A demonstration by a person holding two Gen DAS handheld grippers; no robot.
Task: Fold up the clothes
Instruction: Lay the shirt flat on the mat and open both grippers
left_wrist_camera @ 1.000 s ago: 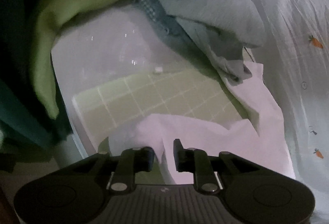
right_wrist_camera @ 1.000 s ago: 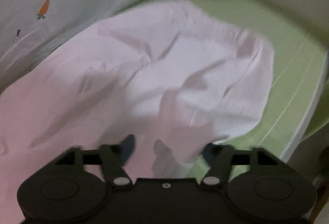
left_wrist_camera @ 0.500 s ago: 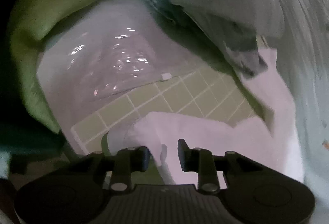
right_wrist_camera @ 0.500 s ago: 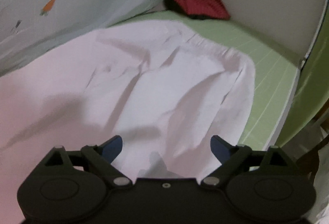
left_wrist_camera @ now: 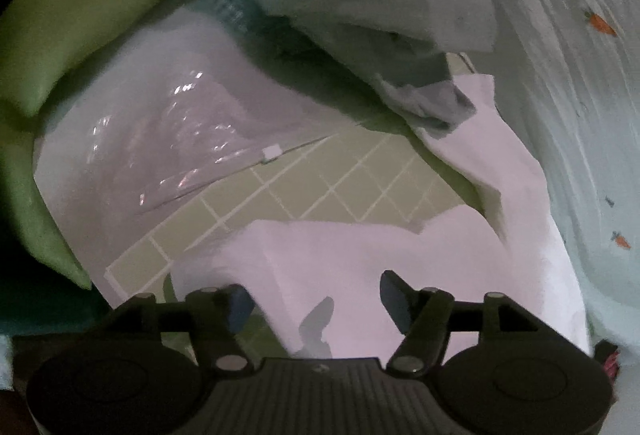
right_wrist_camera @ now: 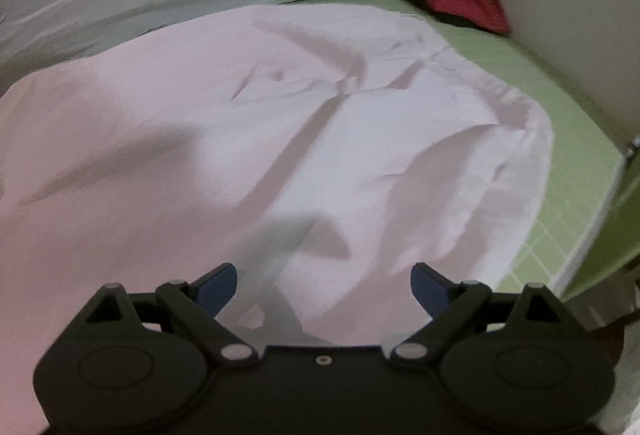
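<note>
Left claw [left_wrist_camera: 314, 301], just-opened jaws empty, over white garment [left_wrist_camera: 360, 259] on green grid mat [left_wrist_camera: 320, 179]

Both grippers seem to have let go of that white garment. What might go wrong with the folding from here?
1. The white garment lies creased and rumpled, so a fold made now would probably lock in wrinkles.
2. Its edge sits close to the grey clothes piled beside it; the left gripper, whose jaws have just been opening, might catch those too.
3. The clear plastic bag looks slippery and could slide.
</note>
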